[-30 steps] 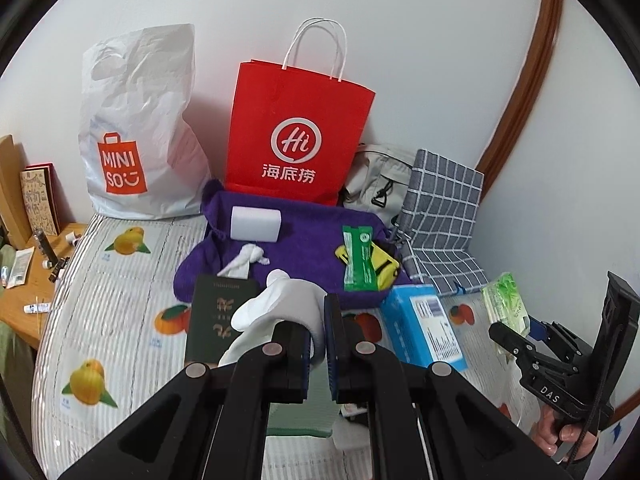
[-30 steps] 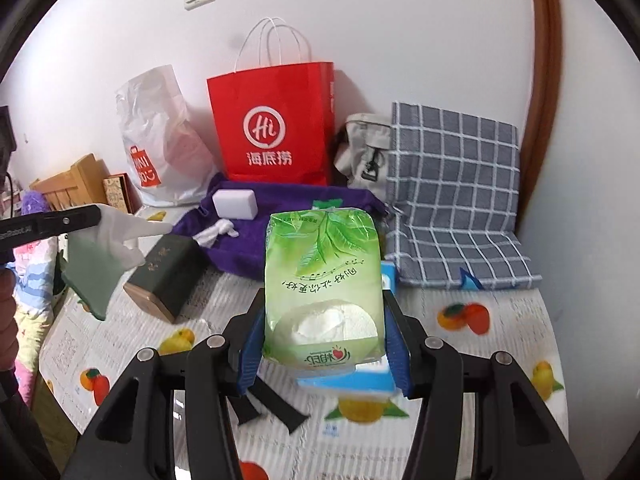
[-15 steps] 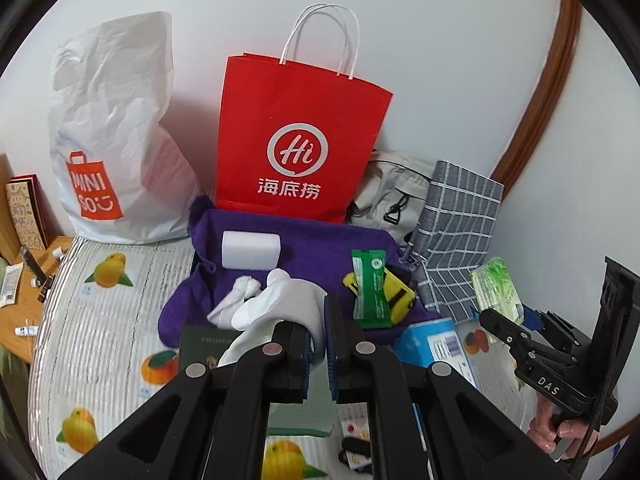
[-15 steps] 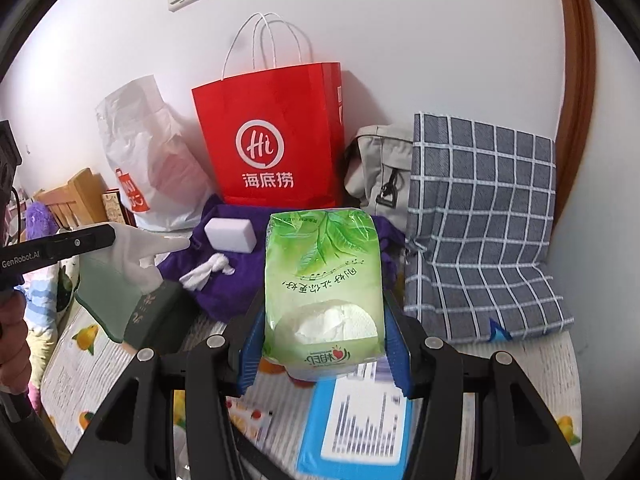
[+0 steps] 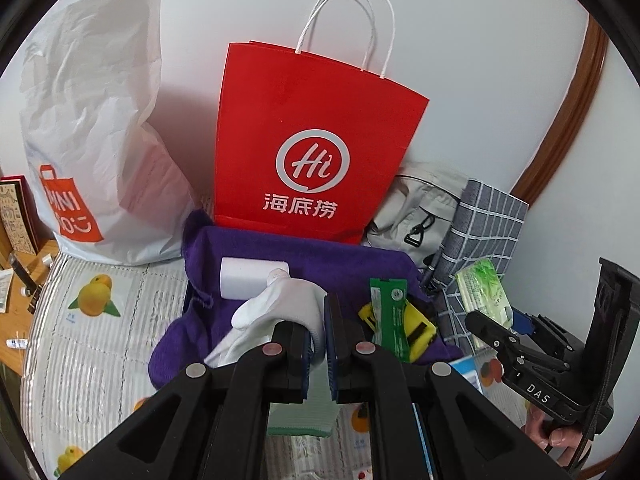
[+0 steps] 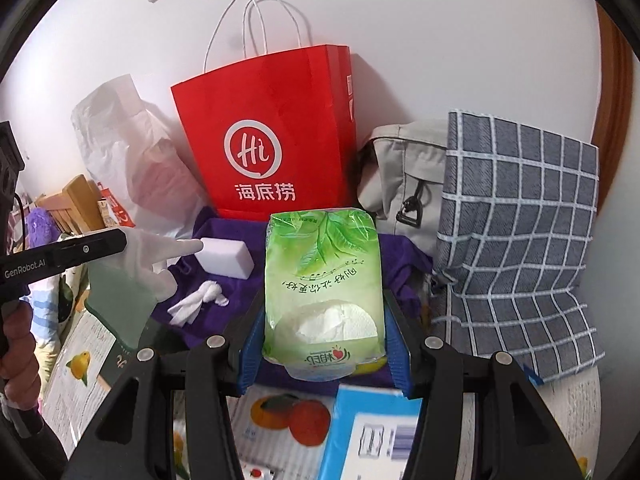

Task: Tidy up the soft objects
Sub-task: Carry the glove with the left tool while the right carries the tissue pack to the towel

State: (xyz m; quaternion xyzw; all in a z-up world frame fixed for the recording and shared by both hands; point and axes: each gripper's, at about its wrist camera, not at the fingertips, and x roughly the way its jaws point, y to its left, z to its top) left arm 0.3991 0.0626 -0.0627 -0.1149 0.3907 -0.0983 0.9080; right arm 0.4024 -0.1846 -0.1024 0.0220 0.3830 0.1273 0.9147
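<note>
- The green tissue pack (image 6: 323, 292) sits upright between the blue pads of the right gripper (image 6: 323, 344), which pinch it from both sides; its torn window with white paper faces the camera.
- The white glove (image 5: 288, 308) with a pale green cuff is nipped in the left gripper (image 5: 317, 338), whose jaws are pressed almost together on the fabric; the fingers of the glove stick out ahead of the tips.
- Just ahead of both tools lies a purple towel (image 5: 320, 256), bearing a white foam block (image 5: 252, 278), a second white glove (image 6: 200, 300) and a green sachet (image 5: 390, 312) across a yellow item (image 5: 418, 326).
- Beyond the towel a red paper bag (image 5: 316, 152) stands against the wall, a white Miniso bag (image 5: 96, 160) to its left.
- Right of the tissue pack are a grey bag (image 6: 404, 176) and a checked cloth (image 6: 516, 240).
- Under the right gripper lies a blue box (image 6: 372, 432).
</note>
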